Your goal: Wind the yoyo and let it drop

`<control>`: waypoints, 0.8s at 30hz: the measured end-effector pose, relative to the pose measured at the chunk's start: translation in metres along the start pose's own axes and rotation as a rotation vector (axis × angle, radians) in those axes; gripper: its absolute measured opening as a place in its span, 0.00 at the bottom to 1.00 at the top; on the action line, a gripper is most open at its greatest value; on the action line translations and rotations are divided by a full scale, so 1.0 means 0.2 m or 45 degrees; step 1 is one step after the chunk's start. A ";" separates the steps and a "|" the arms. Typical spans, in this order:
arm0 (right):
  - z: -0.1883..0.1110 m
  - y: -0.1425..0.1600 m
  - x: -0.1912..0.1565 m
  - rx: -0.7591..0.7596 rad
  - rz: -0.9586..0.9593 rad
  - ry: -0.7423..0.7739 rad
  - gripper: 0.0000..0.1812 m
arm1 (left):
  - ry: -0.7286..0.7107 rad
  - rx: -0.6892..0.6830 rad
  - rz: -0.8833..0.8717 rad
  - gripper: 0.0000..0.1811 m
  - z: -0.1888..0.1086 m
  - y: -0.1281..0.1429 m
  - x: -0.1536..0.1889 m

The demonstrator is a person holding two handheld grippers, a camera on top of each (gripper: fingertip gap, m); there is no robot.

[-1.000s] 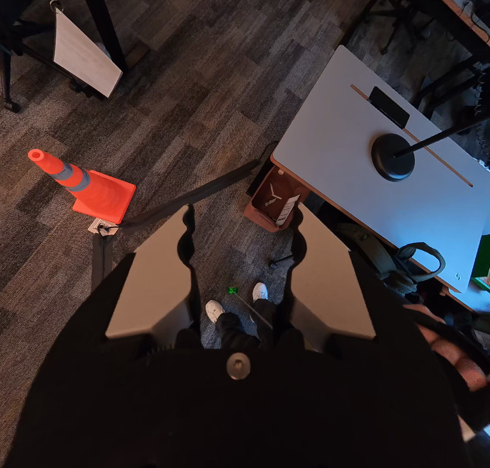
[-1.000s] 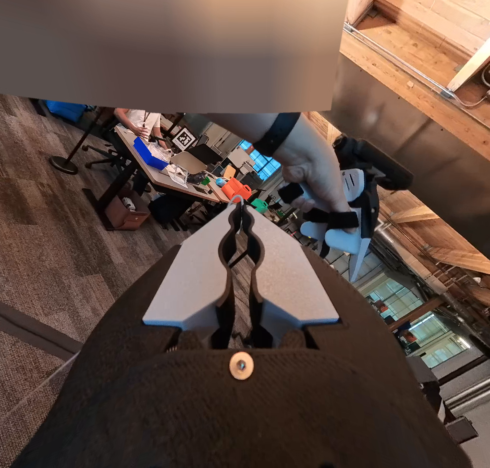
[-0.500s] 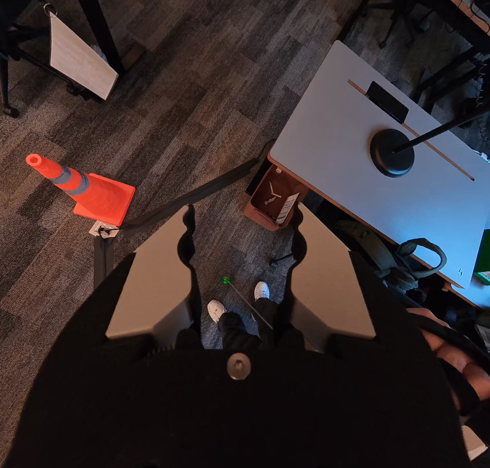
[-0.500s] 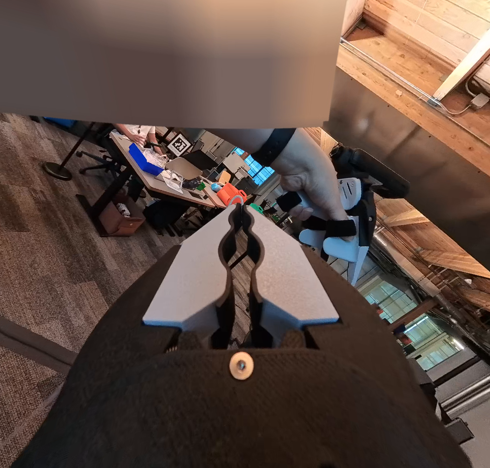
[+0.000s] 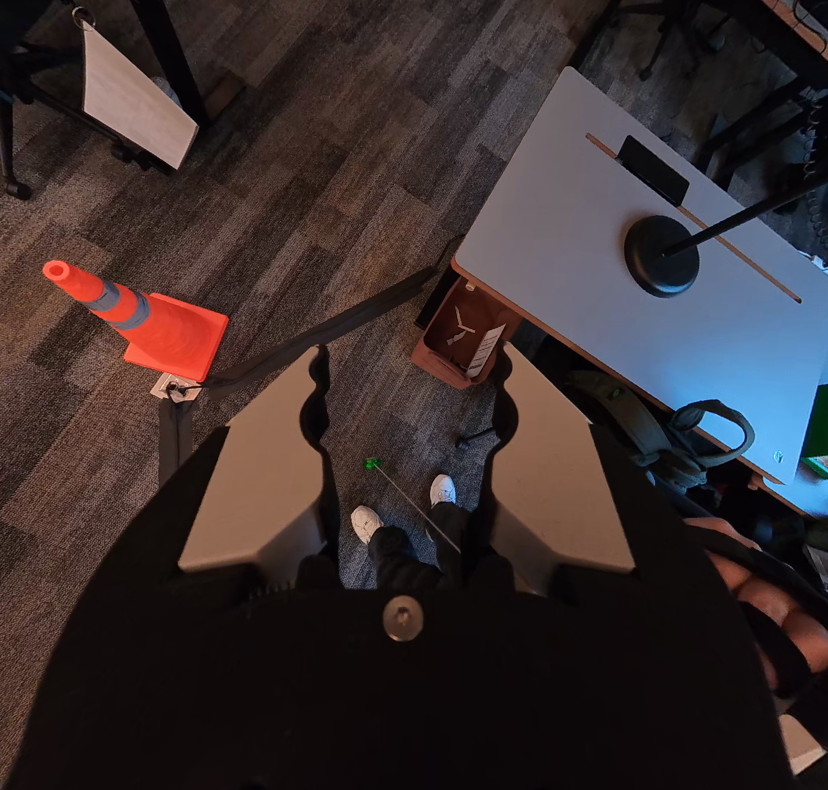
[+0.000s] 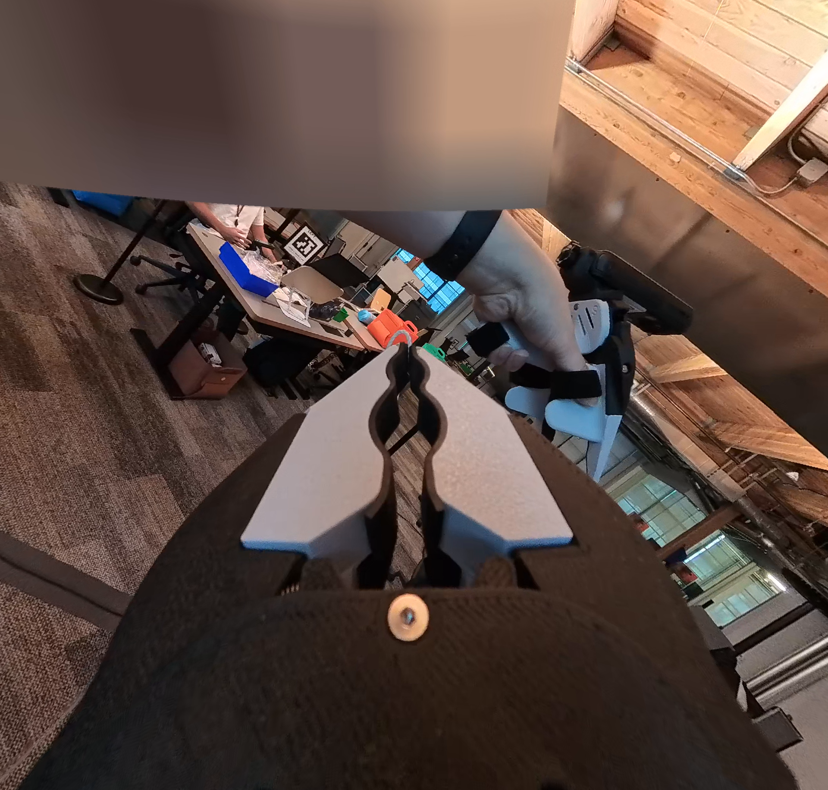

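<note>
In the left wrist view, a small green yoyo [image 5: 372,463] hangs low near the carpet on a thin white string [image 5: 416,507] that runs up to the lower right. My left gripper [image 5: 410,356] points straight down, open and empty, high above the yoyo. In the right wrist view, my right gripper [image 6: 407,351] is shut on the string's loop [image 6: 400,337], which sticks out at the fingertips. The left gripper also shows there [image 6: 578,392], held in a hand to the right. The yoyo is not in the right wrist view.
An orange traffic cone [image 5: 148,325] stands on the carpet at left. A white table [image 5: 582,253] with a black round lamp base [image 5: 662,255] is at right, a brown bin [image 5: 461,343] beside it. The person's white shoes [image 5: 366,522] are below. A black cable cover [image 5: 322,334] crosses the floor.
The yoyo has swung a little to the left and away from the shoes. The right gripper has tilted slightly; both grips are unchanged.
</note>
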State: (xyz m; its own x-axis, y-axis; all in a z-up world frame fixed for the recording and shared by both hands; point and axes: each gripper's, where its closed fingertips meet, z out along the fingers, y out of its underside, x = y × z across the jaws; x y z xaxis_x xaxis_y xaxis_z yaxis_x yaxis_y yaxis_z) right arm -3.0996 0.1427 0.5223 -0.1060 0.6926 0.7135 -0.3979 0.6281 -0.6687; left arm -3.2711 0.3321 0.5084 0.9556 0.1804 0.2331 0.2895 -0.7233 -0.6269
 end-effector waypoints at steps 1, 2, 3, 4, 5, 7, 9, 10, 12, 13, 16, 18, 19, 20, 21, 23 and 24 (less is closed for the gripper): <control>0.00 0.00 0.00 0.000 0.001 -0.003 0.00 | -0.002 -0.001 0.000 0.40 0.00 0.00 -0.01; 0.00 0.00 0.00 -0.002 0.001 -0.003 0.00 | -0.002 -0.002 -0.001 0.40 0.01 0.01 -0.01; 0.01 0.00 -0.01 0.000 0.000 -0.003 0.00 | -0.002 -0.003 -0.003 0.40 0.01 0.02 -0.02; 0.01 0.00 -0.01 -0.001 0.001 -0.006 0.00 | -0.002 -0.005 -0.006 0.40 0.01 0.03 -0.03; 0.01 0.00 -0.01 -0.005 0.001 -0.007 0.00 | -0.002 -0.009 -0.010 0.40 0.02 0.04 -0.04; 0.02 0.00 -0.02 -0.010 -0.005 -0.009 0.00 | -0.004 -0.018 -0.019 0.40 0.02 0.05 -0.07; 0.03 0.00 -0.02 -0.019 -0.007 -0.013 0.00 | -0.003 -0.031 -0.031 0.40 0.03 0.07 -0.10; 0.03 0.00 -0.02 -0.020 -0.007 -0.014 0.00 | -0.002 -0.037 -0.036 0.40 0.04 0.08 -0.12; 0.04 0.01 -0.03 -0.025 -0.007 -0.017 0.00 | -0.001 -0.039 -0.042 0.41 0.04 0.09 -0.14; 0.04 0.01 -0.03 -0.024 -0.009 -0.017 0.00 | -0.001 -0.037 -0.045 0.41 0.04 0.09 -0.16; 0.06 0.01 -0.04 -0.021 -0.007 -0.019 0.00 | -0.001 -0.034 -0.050 0.41 0.04 0.09 -0.19; 0.07 0.01 -0.05 -0.015 -0.015 -0.021 0.00 | -0.006 -0.036 -0.049 0.40 0.04 0.10 -0.21; 0.07 0.01 -0.05 -0.017 -0.018 -0.021 0.00 | -0.007 -0.036 -0.051 0.40 0.04 0.10 -0.22; 0.08 0.01 -0.06 -0.019 -0.019 -0.023 0.00 | -0.003 -0.034 -0.053 0.40 0.05 0.10 -0.23; 0.08 0.02 -0.07 -0.023 -0.020 -0.027 0.00 | 0.008 -0.030 -0.055 0.40 0.06 0.11 -0.25; 0.08 0.02 -0.08 -0.027 -0.025 -0.027 0.00 | 0.056 -0.016 -0.063 0.39 0.10 0.14 -0.27; 0.08 0.01 -0.08 -0.028 -0.024 -0.028 0.00 | 0.099 -0.004 -0.071 0.39 0.13 0.16 -0.29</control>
State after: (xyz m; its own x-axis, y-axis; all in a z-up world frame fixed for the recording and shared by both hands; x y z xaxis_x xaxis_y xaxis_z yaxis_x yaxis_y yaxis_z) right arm -3.1128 0.1273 0.5133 -0.1189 0.6729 0.7301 -0.3801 0.6484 -0.6596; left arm -3.3157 0.3151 0.4551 0.9307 0.1680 0.3248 0.3417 -0.7159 -0.6088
